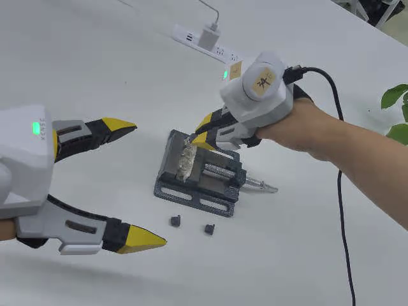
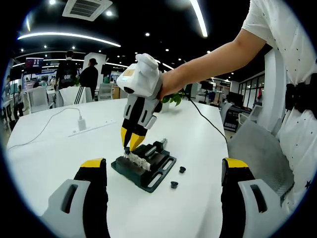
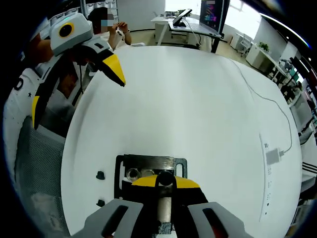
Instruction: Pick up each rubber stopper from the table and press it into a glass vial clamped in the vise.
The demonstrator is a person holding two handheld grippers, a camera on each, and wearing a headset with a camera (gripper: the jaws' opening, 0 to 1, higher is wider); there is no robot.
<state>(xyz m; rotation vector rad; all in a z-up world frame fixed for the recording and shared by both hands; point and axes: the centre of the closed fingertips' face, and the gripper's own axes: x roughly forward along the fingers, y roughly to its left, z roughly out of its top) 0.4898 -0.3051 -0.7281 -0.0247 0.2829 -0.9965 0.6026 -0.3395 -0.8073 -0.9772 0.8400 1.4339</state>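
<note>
Nearest, the left gripper (image 1: pixel 149 184) hung over bare white table (image 1: pixel 95 70) with its jaws spread wide and open room all round. Just beyond, a loose stopper (image 1: pixel 175 221) and a second loose stopper (image 1: pixel 209 229) lay near the front edge of the vise (image 1: pixel 204 191). Above it the right gripper (image 1: pixel 193 138) pinched a held stopper (image 3: pixel 165 179) over the glass vials (image 1: pixel 187 162), and a power strip (image 1: pixel 197 39) sat well apart near the far edge.
</note>
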